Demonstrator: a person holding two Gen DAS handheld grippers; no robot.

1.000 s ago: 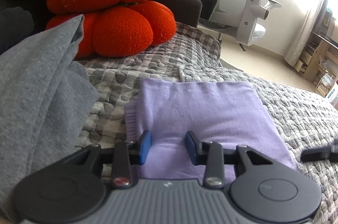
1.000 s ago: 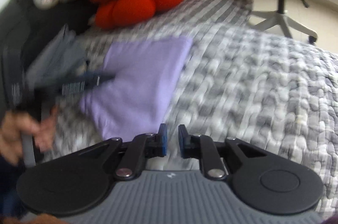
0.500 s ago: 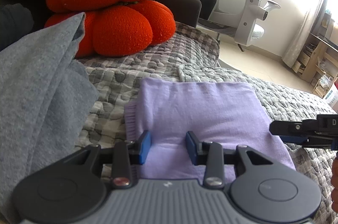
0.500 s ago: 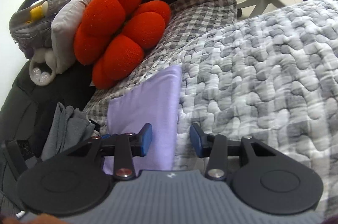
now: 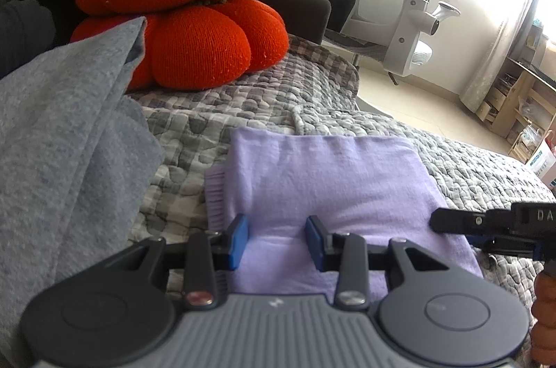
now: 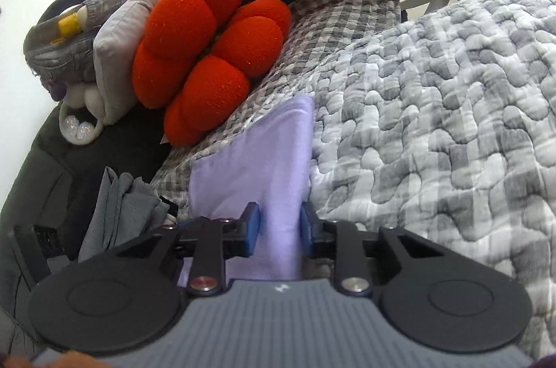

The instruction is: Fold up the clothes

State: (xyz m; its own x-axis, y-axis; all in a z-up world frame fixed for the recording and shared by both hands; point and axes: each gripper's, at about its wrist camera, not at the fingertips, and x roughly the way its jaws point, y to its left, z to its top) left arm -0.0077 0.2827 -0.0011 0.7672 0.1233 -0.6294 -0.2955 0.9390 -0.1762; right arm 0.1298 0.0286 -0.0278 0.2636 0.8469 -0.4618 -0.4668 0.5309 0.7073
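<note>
Folded purple garment (image 5: 333, 180), lengthwise toward cushion (image 5: 194, 6)

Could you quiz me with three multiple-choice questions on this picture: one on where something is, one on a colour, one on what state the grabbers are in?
1. Where does the grey garment lie relative to the folded garment?
A. To its left
B. On top of it
C. To its right

2. What colour is the folded garment?
A. Green
B. Lilac
C. Yellow

3. How do the left gripper and right gripper stand?
A. Both open
B. Both shut
C. One holds the red cushion

Answers: 1 A, in the left wrist view the grey cloth fills the left side. 2 B, it is pale purple against the grey quilt. 3 A, purple cloth shows in the gap between each pair of blue pads.
</note>
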